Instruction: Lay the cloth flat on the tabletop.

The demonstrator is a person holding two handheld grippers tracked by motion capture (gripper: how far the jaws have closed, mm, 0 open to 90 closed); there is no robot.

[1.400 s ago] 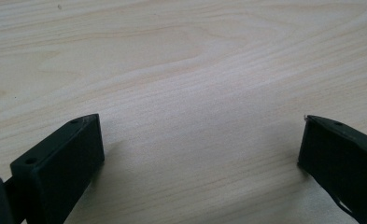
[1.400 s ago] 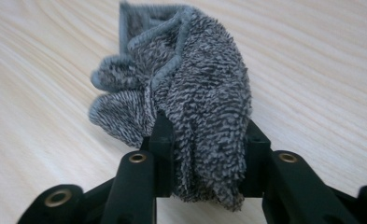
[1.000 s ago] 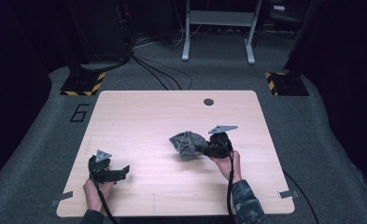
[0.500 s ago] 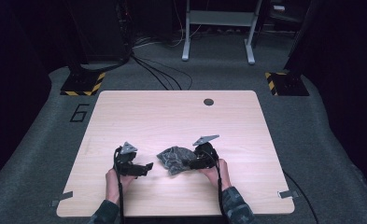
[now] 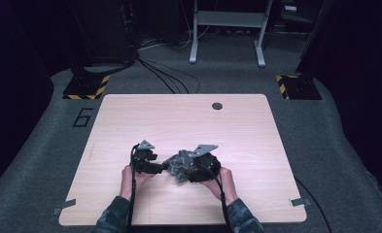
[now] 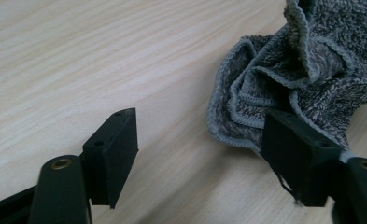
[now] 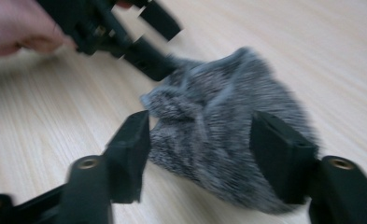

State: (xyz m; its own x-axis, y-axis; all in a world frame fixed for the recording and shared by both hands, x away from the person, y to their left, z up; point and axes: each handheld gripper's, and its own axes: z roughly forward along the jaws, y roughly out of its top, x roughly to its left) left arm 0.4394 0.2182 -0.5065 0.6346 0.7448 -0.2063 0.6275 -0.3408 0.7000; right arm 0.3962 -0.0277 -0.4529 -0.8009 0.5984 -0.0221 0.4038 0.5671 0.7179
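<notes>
Wood grain: the pale surface (image 5: 247,145) was a light laminate board with a dark round hole (image 5: 217,106) near its far edge.
Room: dark grey carpet lay around it, with black cables (image 5: 164,77) on the floor, a grey metal stand (image 5: 227,29) behind, and two yellow-black striped bases (image 5: 84,87).
Change: both hands had moved inward from the earlier frames, and the grey cloth (image 5: 179,162) had come leftward with the right claw.
Left claw (image 5: 160,167): its jaws stood apart and had just been closing; one jaw lay against the cloth's hemmed edge, the other over bare wood.
Right claw (image 5: 184,171): its jaws stood apart, had just been closing slightly, and flanked the crumpled cloth; contact of the pads could not be told through the blur.
Cloth position: bunched on the surface between the two claws, near the front edge.
</notes>
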